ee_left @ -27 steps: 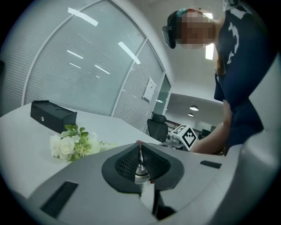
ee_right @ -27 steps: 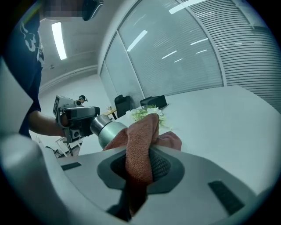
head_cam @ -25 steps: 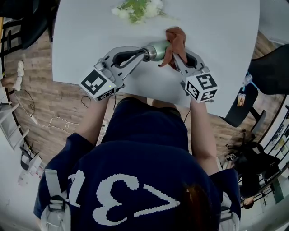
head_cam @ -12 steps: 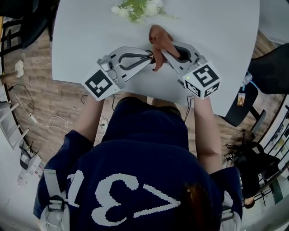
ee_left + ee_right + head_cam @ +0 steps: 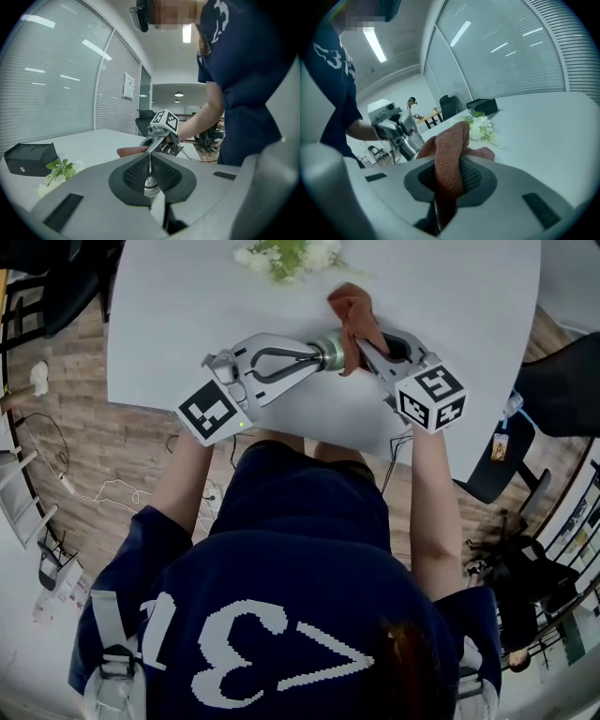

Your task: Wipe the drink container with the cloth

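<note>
Left gripper: jaws closed on a thin part of the drink container, a silvery cylinder held sideways over the white table, near its front edge. Its contents are not visible. Right gripper: jaws clamped on the rust-brown cloth, whose folds lie against the container's free end. Beyond, on the table: a sprig of white flowers and a black box, its inside unseen.
</note>
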